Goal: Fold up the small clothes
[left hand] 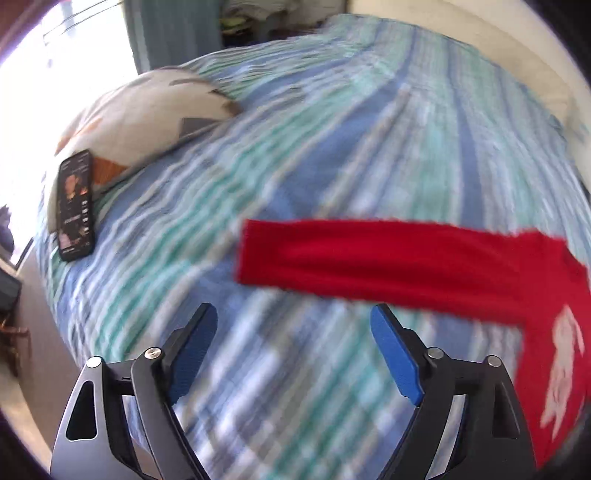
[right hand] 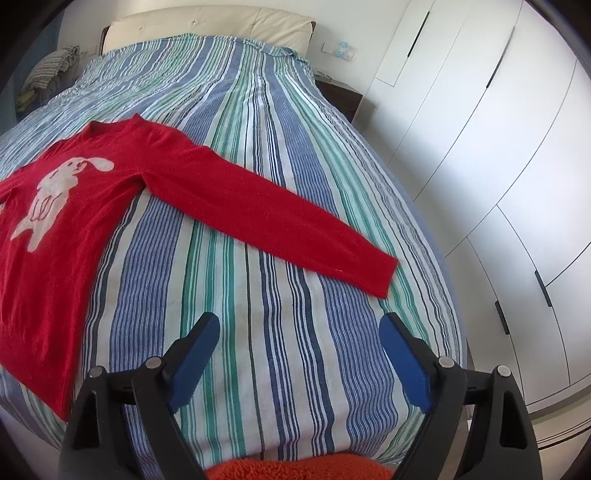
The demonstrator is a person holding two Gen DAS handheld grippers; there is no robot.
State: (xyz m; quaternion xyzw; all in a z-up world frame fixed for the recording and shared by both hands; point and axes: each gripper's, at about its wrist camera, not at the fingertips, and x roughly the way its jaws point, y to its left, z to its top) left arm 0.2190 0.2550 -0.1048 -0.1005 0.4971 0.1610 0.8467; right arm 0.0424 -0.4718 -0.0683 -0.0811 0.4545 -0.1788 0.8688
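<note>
A small red sweater [right hand: 92, 192] with a white rabbit on its chest lies flat, face up, on the striped bedspread [right hand: 258, 314]. Its right sleeve [right hand: 280, 229] stretches out toward the bed's right edge. My right gripper [right hand: 299, 332] is open and empty, just short of that sleeve's cuff. In the blurred left wrist view the sweater's other sleeve [left hand: 369, 254] stretches left across the bedspread [left hand: 295, 147]. My left gripper [left hand: 291, 325] is open and empty, just short of that sleeve.
A black phone [left hand: 75, 206] leans against a patterned pillow [left hand: 147, 114] at the bed's left side. White wardrobe doors [right hand: 498, 147] stand close to the bed's right edge. A cream headboard [right hand: 207, 22] is at the far end. Orange fuzzy fabric [right hand: 295, 467] shows below the right gripper.
</note>
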